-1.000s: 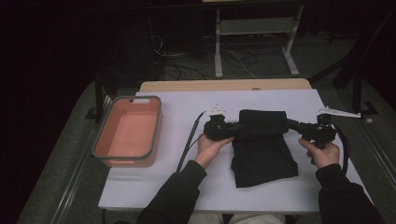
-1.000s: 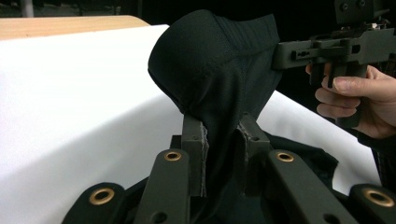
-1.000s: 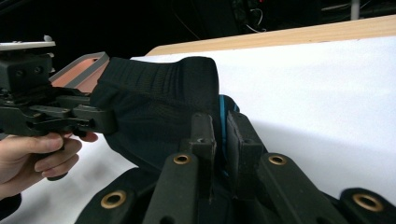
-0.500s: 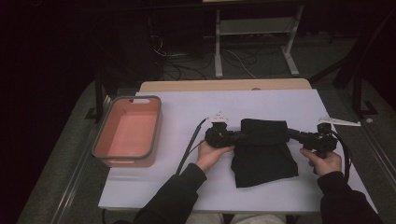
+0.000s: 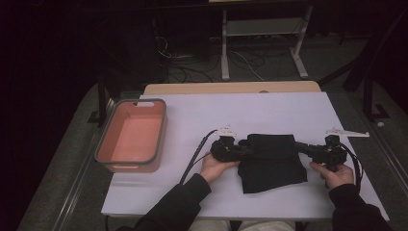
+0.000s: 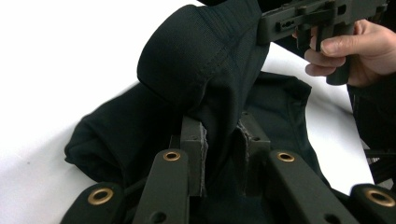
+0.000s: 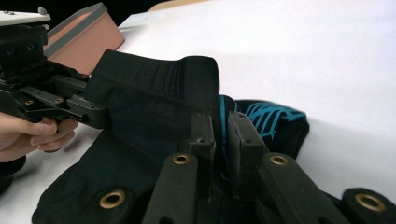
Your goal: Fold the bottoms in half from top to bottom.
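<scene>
Here the left gripper and right gripper are each clamped on an end of the black garment, which is draped onto the white table. Soft, light, limp cloth is judged; hemmed edges are best pinched.

Big bare stretch of table toward the far edge, open strip along the near edge, pink bin blocking the left edge, black cloth stretched between both grippers filling the middle.
</scene>
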The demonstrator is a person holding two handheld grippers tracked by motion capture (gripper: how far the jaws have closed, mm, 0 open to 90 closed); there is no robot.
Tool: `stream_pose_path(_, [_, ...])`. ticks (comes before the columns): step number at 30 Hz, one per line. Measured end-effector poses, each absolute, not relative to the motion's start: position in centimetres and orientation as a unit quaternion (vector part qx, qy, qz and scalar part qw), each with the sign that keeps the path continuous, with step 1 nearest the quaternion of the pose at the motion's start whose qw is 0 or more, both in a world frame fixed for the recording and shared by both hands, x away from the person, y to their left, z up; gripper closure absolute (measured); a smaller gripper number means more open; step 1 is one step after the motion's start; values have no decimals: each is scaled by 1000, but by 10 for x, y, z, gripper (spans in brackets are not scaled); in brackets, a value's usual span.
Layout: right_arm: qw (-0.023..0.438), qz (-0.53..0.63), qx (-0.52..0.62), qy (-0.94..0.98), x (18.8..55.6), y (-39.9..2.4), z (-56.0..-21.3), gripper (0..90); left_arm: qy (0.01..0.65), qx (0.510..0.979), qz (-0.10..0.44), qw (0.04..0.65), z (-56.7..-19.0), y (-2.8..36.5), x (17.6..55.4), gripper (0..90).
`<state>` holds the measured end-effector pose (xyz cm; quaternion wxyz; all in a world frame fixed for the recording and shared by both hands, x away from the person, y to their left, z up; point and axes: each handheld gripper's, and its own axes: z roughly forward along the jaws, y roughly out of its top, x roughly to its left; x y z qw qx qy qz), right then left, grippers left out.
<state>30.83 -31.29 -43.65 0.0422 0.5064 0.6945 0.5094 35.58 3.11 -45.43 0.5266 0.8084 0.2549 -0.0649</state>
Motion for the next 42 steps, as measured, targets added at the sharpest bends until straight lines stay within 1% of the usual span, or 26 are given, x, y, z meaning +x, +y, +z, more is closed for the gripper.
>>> stream_pose_path(4, [23,501,517,694,306,-314,-440,785,253,812,-66,522,-457,31,354,761])
stream_pose_path(7, [4,497,532,686,307,-315,-441,744,253,813,-68,519,-459,30,353,761])
stream_pose_path(10, [-3,498,543,676,307,-317,-441,605,253,814,-68,518,-459,30,353,761])
stream_pose_path(14, [5,509,534,674,310,-319,-436,497,252,816,-67,515,-461,29,352,761])
stream_pose_path(18, [11,517,528,674,319,-322,-429,450,253,817,-68,514,-461,28,351,761])
stream_pose_path(20, [10,517,522,678,325,-323,-427,450,253,817,-68,514,-462,28,351,760])
stream_pose_path(24, [3,516,513,686,337,-324,-424,488,255,816,-68,515,-462,28,351,759])
stream_pose_path(29, [-7,509,504,698,350,-323,-426,586,254,816,-68,515,-462,28,351,759])
stream_pose_path(31, [-10,503,500,705,356,-322,-427,651,255,816,-68,515,-462,28,351,759])
stream_pose_path(34, [-12,482,495,723,365,-318,-428,795,255,816,-68,515,-462,28,351,758])
stream_pose_path(37, [-16,465,484,741,372,-314,-431,881,254,816,-68,515,-462,28,351,758])
stream_pose_path(42, [-32,445,487,751,382,-309,-439,884,254,816,-67,516,-462,28,351,757])
